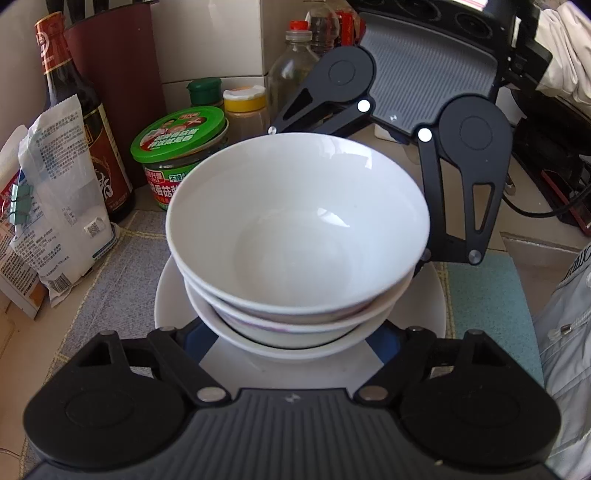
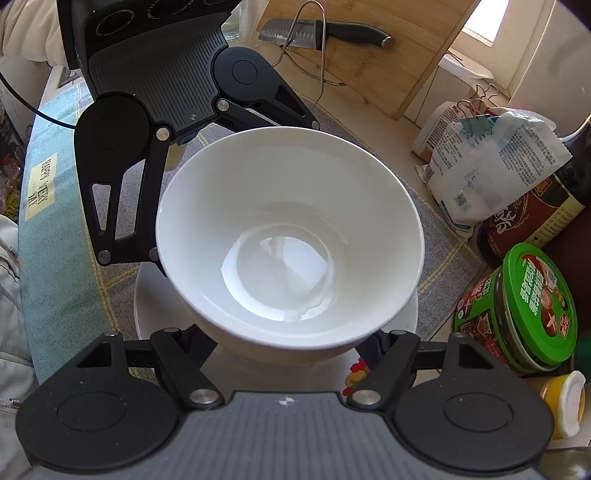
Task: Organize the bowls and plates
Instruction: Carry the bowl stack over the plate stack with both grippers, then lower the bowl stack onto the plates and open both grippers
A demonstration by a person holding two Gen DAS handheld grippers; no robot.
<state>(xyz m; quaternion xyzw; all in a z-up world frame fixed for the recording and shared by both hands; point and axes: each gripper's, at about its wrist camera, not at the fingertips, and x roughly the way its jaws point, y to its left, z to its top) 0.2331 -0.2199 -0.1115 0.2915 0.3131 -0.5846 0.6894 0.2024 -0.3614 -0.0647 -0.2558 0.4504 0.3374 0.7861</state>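
Ok so here's where things sit: three white bowls [image 1: 295,221] nested in a stack on a white plate [image 1: 164,295]. The plate is on a grey checked mat [image 1: 122,266], out in the middle of the counter [image 2: 369,107] and away from its edges. The left gripper [image 1: 291,343] comes at the stack from one side and the right gripper [image 2: 286,347] from the opposite side, facing each other across the bowls. Both have their jaws spread about as wide as the lower part of the stack, one finger on each side of it. The fingertips disappear under the bowl rims though, so I honestly can't tell if the pads are actually pressing on the bowls or just sitting next to them. The stack looks upright and the top bowl is empty. Along the wall edge of the counter there's a green-lidded jar [image 1: 177,136] just beside the mat, a dark sauce bottle [image 1: 74,110], a clipped white bag [image 1: 48,206], a yellow-capped jar [image 1: 243,103] and a clear bottle with a red cap [image 1: 291,66]. A wooden cutting board [image 2: 388,55] leans at the far end, with a knife [image 2: 325,33] in front of it. The teal end of the mat [image 1: 487,295] runs toward the counter edge, where a person's light jacket [image 1: 569,332] shows.
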